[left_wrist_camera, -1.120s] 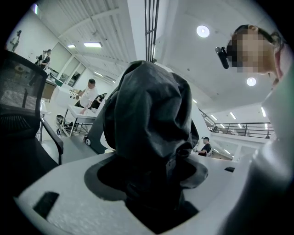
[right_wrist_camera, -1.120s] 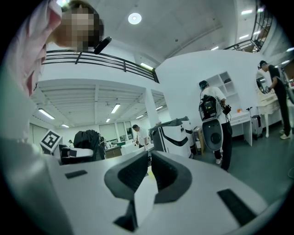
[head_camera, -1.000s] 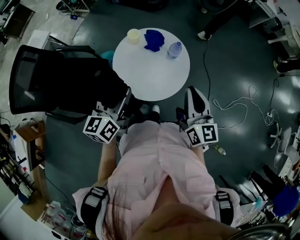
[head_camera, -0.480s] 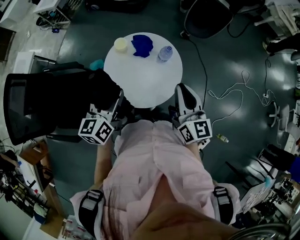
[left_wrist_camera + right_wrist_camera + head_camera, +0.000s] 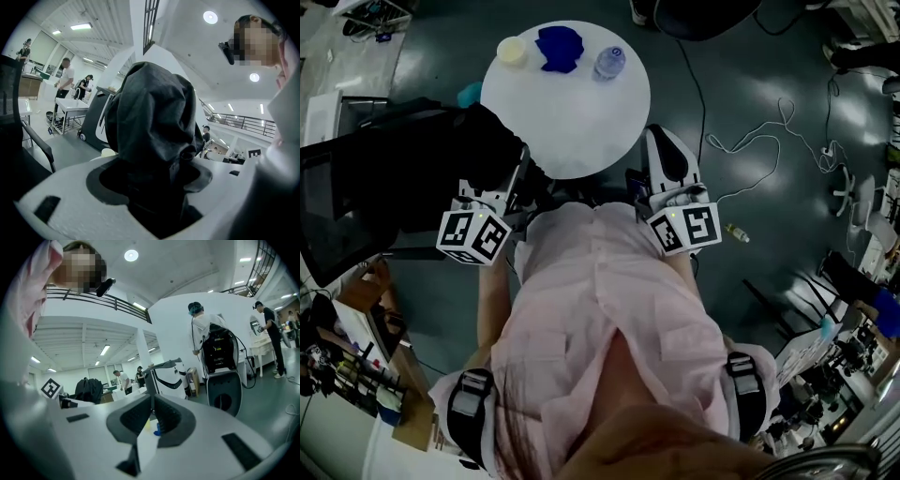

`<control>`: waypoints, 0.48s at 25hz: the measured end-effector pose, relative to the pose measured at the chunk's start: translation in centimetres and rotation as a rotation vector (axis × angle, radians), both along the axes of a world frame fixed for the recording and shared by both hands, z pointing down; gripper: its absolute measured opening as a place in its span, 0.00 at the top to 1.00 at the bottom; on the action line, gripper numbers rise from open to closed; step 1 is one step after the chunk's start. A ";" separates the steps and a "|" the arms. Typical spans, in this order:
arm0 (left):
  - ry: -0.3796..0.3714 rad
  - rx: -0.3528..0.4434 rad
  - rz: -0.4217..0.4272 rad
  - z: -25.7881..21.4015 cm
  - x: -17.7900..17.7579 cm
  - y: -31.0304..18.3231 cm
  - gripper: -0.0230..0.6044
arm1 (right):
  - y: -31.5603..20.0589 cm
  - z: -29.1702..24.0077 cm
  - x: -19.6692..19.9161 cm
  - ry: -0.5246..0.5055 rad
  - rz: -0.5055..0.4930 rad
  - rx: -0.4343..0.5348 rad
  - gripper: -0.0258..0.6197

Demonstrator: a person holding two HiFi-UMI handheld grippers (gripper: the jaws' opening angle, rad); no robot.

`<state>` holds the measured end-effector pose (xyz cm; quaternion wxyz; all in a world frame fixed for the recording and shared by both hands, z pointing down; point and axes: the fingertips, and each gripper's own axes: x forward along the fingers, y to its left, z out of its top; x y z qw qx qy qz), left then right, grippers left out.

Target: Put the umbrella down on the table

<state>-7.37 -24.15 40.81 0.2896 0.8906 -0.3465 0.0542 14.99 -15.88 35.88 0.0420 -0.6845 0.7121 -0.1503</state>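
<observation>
The umbrella (image 5: 459,155) is a folded black bundle of fabric at the left of the head view, beside the round white table (image 5: 565,112). My left gripper (image 5: 499,187) is shut on the umbrella. In the left gripper view the dark fabric (image 5: 152,126) fills the space between the jaws of the left gripper (image 5: 150,183) and hides most of what lies beyond. My right gripper (image 5: 664,155) is at the table's near right edge, holding nothing. Seen from its own camera, the right gripper (image 5: 152,413) is shut, its pads together.
A yellow cup (image 5: 511,50), a blue cloth (image 5: 559,47) and a water bottle (image 5: 610,62) stand at the table's far side. A black office chair (image 5: 337,216) is at the left. Cables (image 5: 750,122) and a small bottle (image 5: 737,232) lie on the floor at the right.
Both grippers have moved forward toward the table, the left one still carrying the umbrella. The right gripper's tip now reaches the table's near edge. Neither gripper's jaws have changed.
</observation>
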 end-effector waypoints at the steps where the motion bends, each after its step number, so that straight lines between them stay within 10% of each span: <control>1: -0.004 0.000 -0.006 -0.1 0.2 0.1 0.46 | -0.1 -0.2 0.4 0.000 -0.003 0.003 0.90; 12: -0.101 -0.048 -0.050 1.3 0.4 -0.8 0.46 | -1.4 -0.1 2.8 -0.006 -0.022 0.001 0.90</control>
